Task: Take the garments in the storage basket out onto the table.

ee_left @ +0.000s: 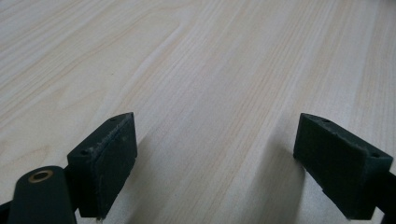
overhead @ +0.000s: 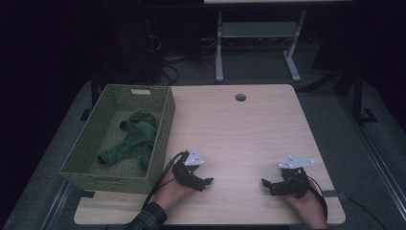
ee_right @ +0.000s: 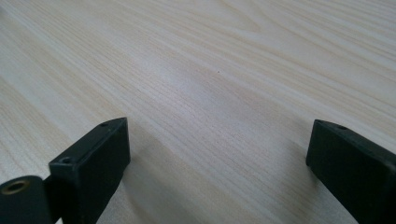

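A green woven basket stands at the table's left edge with a crumpled green cloth lying inside it. My left gripper rests low over the wooden table near the front, just right of the basket, and points right. Its jaws stand wide apart in the left gripper view, with bare wood between them. My right gripper sits near the front right and points left toward the other. Its jaws are also spread in the right gripper view, with nothing between them.
A round cable hole lies near the table's far edge. Beyond the table stand the white legs of another desk on a dark floor. A hand and sleeve come in at the bottom.
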Demonstrator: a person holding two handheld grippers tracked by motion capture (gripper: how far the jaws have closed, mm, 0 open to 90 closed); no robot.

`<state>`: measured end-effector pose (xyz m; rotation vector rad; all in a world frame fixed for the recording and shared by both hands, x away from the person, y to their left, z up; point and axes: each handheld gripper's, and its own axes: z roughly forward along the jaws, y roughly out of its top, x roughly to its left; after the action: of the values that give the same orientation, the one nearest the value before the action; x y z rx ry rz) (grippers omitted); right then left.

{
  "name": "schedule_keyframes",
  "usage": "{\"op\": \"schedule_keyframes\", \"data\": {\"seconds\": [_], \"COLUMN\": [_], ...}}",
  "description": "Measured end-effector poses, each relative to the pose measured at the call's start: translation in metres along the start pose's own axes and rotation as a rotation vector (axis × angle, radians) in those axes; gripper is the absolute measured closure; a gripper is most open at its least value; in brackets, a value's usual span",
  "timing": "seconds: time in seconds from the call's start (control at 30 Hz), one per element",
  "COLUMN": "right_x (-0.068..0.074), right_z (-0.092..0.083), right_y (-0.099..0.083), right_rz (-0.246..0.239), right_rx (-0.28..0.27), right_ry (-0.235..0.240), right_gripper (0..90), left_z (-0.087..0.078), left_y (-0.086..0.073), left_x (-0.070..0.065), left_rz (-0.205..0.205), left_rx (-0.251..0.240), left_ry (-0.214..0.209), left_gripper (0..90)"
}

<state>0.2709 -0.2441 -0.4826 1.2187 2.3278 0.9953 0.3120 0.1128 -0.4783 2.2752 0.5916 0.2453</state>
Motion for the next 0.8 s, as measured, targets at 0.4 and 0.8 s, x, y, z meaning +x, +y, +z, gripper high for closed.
{"op": "schedule_keyframes", "data": {"seconds": [0.4,0.8], "right_x": [0.000,0.000], "right_z": [0.000,0.000], "right_y": [0.000,0.000], "right_rz": [0.000,0.001], "right_rx": [0.001,0.002], "right_ry": [0.000,-0.001], "right_gripper": [6.0,6.1], "left_z": [-0.002,-0.011], "left_y": [0.003,0.009], "left_x": [0.002,0.005], "left_rz": [0.025,0.013], "left_rx": [0.025,0.021], "left_ry": [-0.019,-0.026], "left_gripper": [13.6,13.6]}}
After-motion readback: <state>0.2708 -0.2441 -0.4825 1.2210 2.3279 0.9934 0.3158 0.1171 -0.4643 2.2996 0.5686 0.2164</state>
